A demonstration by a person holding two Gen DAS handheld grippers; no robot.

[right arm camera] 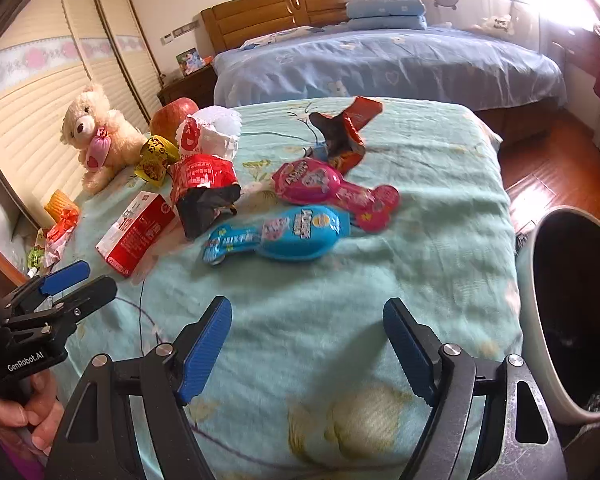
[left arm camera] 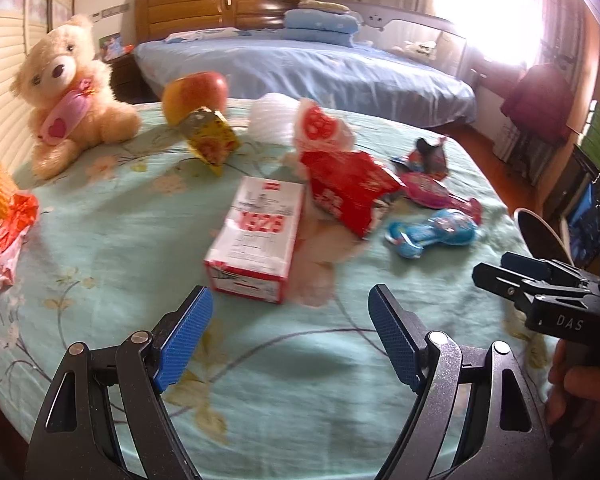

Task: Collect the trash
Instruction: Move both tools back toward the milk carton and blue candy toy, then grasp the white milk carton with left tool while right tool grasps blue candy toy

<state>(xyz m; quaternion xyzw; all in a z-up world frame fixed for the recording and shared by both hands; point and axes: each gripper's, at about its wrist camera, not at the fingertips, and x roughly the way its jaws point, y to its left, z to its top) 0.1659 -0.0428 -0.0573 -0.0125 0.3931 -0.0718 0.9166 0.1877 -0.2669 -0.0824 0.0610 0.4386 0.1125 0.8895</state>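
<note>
Trash lies on a green flowered cloth [left arm camera: 112,224]. A red and white box [left arm camera: 256,236] lies just ahead of my open, empty left gripper [left arm camera: 290,312]. A red snack bag [left arm camera: 350,188], a pink wrapper [left arm camera: 428,192], a blue wrapper [left arm camera: 432,232] and a yellow packet [left arm camera: 212,140] lie beyond. In the right wrist view my open, empty right gripper [right arm camera: 308,328] hovers short of the blue wrapper [right arm camera: 280,236], with the pink wrapper [right arm camera: 332,188], red bag [right arm camera: 204,188], box [right arm camera: 138,232] and a torn dark bag [right arm camera: 340,136] farther off. A dark bin [right arm camera: 572,312] stands at the right.
A teddy bear [left arm camera: 68,96], an apple [left arm camera: 196,92] and a white crumpled wrapper [left arm camera: 276,116] sit at the far side. An orange wrapper [left arm camera: 12,224] lies at the left edge. A blue bed [left arm camera: 300,68] stands behind. Wooden floor [right arm camera: 548,160] lies to the right.
</note>
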